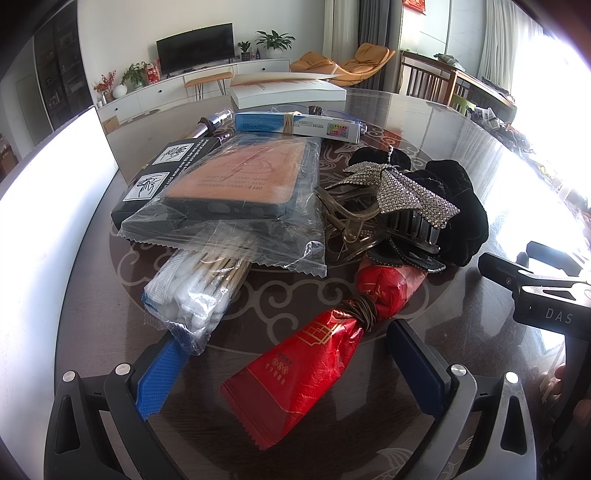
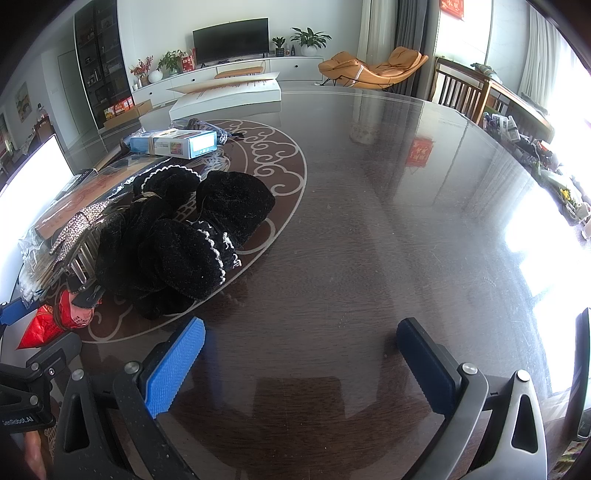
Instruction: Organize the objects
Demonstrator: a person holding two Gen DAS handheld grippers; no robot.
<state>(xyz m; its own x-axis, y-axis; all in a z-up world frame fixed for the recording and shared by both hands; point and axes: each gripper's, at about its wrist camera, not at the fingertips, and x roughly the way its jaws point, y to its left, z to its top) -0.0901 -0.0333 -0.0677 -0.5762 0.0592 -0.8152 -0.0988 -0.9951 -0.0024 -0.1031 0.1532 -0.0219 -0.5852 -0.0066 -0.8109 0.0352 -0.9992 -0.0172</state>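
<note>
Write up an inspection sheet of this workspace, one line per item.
Surface: dark glossy table with pale swirl inlay.
Job's things: red packet tied with a band, cotton swabs, bagged phone case, black box, blue carton, rhinestone hair claw, black scrunchies, all heaped together.
Clutter: white box at far edge.
Grippers: left gripper open around the red packet; right gripper open over bare table.
Cables: nothing seen.
Surroundings: television, plants, orange lounger.

1. A white wall stands at the back, with a dark television (image 2: 231, 40) on a long white low cabinet (image 2: 236, 72).
2. Potted plants (image 2: 309, 37) sit on the cabinet.
3. An orange lounge chair (image 2: 373, 68) stands beside grey curtains (image 2: 408, 26).
4. Strong daylight floods in from the right-hand window (image 2: 565, 122).
</note>
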